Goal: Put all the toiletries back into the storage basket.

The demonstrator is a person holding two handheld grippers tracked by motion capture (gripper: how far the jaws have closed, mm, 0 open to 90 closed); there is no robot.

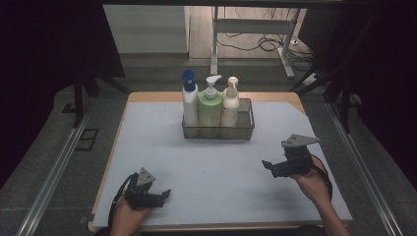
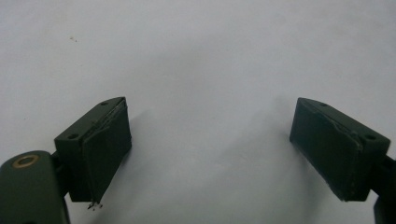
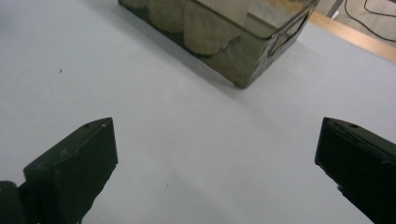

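A pale grey mat [image 1: 162, 147] covers nearly the whole wooden table [image 1: 147, 97], whose bare edge shows along the far side. Toward the far middle of the mat stands a dark mesh basket [image 1: 246, 129], which in the right gripper view [image 3: 252, 56] lies ahead and slightly to the right of the jaws. Three pump bottles stand upright in it, side by side and touching: a white bottle with a blue pump [image 1: 190, 103] at the left, a green bottle [image 1: 210, 109] in the middle and a cream bottle [image 1: 229, 105] at the right.

The right gripper [image 1: 269, 167] is held over the near right part of the mat, well apart from the basket (its jaws point toward the left); they stand spread wide, with nothing between them but bare mat. The left gripper [image 1: 160, 194] sits low at the near left, its jaws also wide apart and holding nothing, as its own view [image 2: 210, 154] confirms.
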